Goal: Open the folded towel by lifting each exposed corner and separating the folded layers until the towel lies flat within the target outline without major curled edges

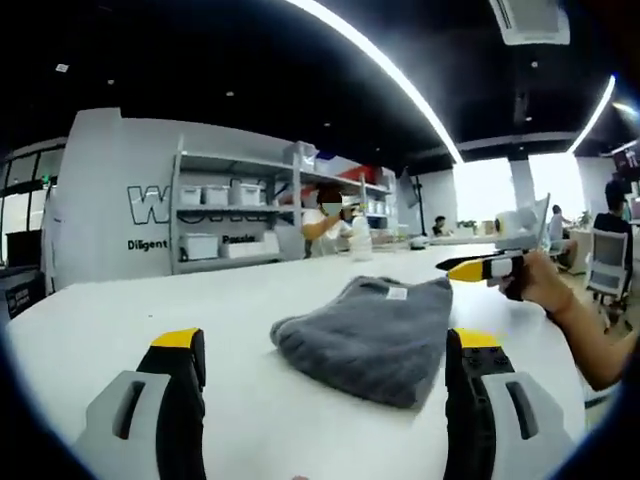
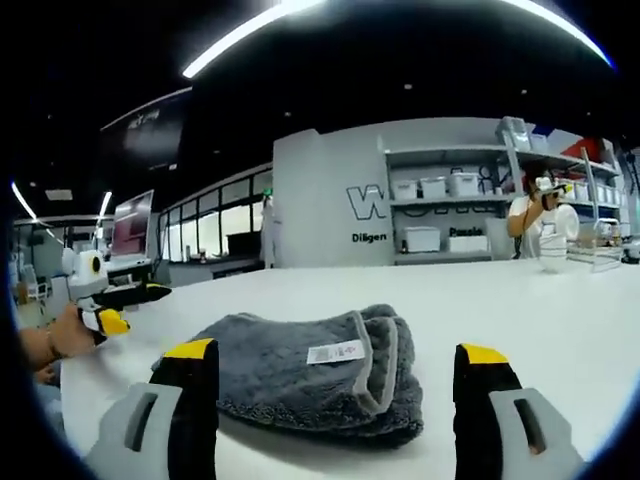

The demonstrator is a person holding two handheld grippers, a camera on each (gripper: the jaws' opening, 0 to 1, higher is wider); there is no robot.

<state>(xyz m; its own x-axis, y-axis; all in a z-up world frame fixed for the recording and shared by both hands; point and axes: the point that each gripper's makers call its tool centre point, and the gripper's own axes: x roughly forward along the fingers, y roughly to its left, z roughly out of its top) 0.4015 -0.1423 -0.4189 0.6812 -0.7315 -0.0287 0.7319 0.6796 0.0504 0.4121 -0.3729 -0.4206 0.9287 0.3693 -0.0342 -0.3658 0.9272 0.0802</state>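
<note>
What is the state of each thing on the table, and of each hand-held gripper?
towel: folded, lying on the table, white label showing on top, not gripped.
left hand-held gripper: open, jaws wide apart, held short of the towel, empty.
right hand-held gripper: open, jaws wide apart, facing the towel, empty.

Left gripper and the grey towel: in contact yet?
Apart. In the left gripper view the left gripper has its open jaws flanking the folded grey towel, with white table visible between each yellow tip and the cloth.
</note>
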